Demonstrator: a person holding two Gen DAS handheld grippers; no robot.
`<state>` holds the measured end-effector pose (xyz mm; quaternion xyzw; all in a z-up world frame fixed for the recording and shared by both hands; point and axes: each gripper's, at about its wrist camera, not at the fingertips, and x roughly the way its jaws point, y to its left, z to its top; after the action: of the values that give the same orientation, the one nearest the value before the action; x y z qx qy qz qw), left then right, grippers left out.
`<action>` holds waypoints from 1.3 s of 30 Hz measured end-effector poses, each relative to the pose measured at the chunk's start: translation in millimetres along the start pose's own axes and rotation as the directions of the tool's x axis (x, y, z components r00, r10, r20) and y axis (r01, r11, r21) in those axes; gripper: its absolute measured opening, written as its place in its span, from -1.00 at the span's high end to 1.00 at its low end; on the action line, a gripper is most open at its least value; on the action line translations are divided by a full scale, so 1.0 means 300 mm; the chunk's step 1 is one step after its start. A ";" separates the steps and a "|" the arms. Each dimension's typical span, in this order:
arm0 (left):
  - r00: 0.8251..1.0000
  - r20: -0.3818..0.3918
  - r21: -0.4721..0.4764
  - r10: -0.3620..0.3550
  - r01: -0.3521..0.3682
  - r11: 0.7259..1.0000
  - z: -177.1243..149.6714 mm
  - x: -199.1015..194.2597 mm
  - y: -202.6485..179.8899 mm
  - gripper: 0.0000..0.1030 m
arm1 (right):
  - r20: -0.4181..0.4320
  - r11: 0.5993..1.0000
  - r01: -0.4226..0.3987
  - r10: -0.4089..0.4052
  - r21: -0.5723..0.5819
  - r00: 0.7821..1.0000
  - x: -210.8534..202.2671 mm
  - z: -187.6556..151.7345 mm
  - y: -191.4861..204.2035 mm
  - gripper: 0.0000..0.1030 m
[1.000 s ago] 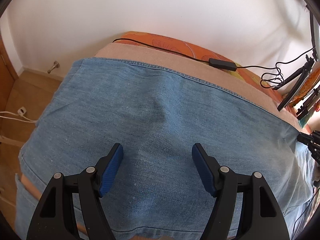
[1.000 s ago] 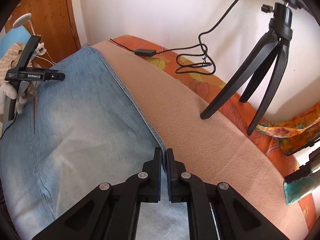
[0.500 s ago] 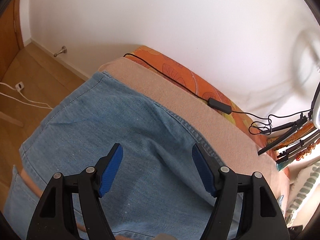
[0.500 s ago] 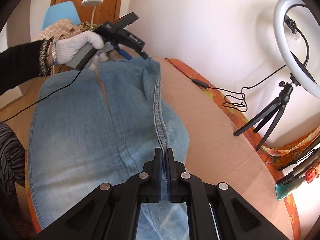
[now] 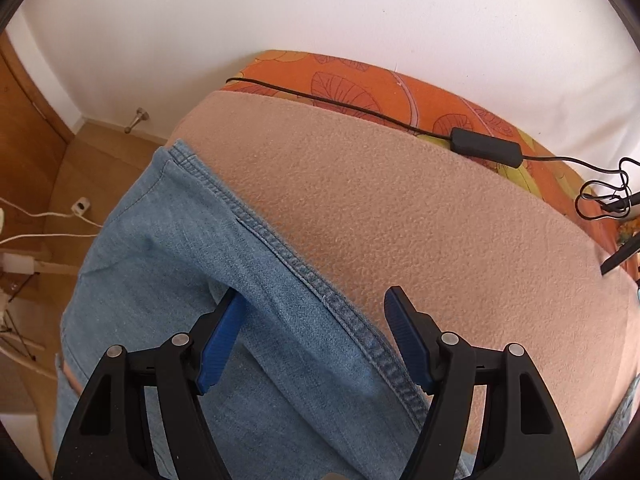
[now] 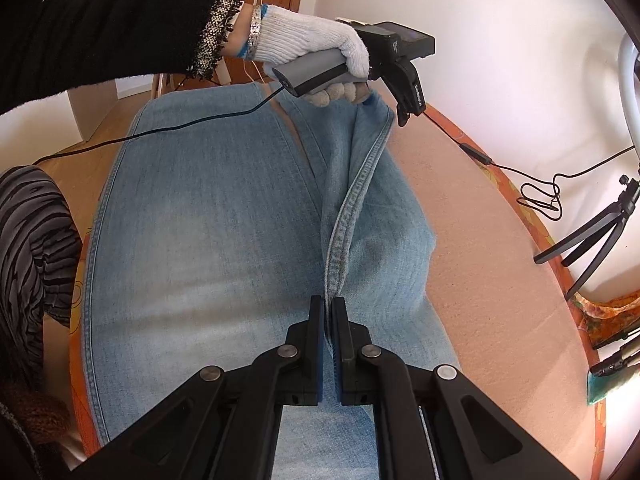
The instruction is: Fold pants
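Light blue denim pants (image 6: 200, 220) lie spread over a beige blanket (image 6: 480, 260) on a bed. My right gripper (image 6: 328, 302) is shut on the pants' stitched side seam (image 6: 352, 208), which rises as a ridge and runs away to my left gripper (image 6: 404, 112). A white-gloved hand (image 6: 312, 40) holds that gripper at the far end of the pants. In the left wrist view my left gripper (image 5: 315, 294) stands wide open. The seam (image 5: 340, 304) crosses diagonally between its blue pads, and a denim fold (image 5: 224, 280) drapes over the left pad (image 5: 224, 336).
An orange patterned bedcover (image 5: 360, 76) borders the blanket along the white wall. On it lies a black cable with an adapter (image 5: 486, 148). A black tripod (image 6: 592, 240) and ring light (image 6: 626, 80) stand at the right. Wooden floor with white cables (image 5: 48, 216) lies left.
The pants' far edge has been lifted and drawn across, baring the beige blanket. My left gripper has gone from over flat denim to straddling the seam. The right gripper stayed shut.
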<state>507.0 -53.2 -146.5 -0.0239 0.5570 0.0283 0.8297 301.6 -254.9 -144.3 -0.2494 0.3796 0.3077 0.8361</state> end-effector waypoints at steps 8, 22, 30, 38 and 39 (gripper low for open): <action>0.972 0.181 -0.118 -0.149 0.172 0.978 -0.040 -0.028 0.197 0.92 | 0.029 0.999 0.035 -0.036 0.024 0.999 -0.036 0.006 -0.018 0.98; 0.852 0.466 -0.139 -0.240 0.338 0.931 -0.180 -0.431 0.456 0.95 | 0.110 0.972 0.184 -0.200 0.145 0.973 -0.249 0.102 -0.097 0.99; 0.775 0.561 -0.141 -0.291 0.436 0.889 -0.459 -0.657 0.590 0.95 | 0.111 0.975 0.197 -0.207 0.101 0.972 -0.410 0.075 0.074 0.99; 0.822 0.504 -0.180 -0.265 0.400 0.899 -0.836 -0.629 0.683 0.95 | 0.048 0.992 0.119 -0.121 0.044 0.991 -0.446 -0.018 0.307 0.99; 0.833 0.484 -0.199 -0.269 0.404 0.893 -0.876 -0.603 0.704 0.95 | 0.035 0.994 0.104 -0.105 0.041 0.994 -0.436 -0.029 0.329 0.99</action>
<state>180.7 135.0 -80.2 -0.2379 0.3290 -0.0330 0.9133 159.5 -235.3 -64.5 -0.2467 0.3564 0.2607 0.8627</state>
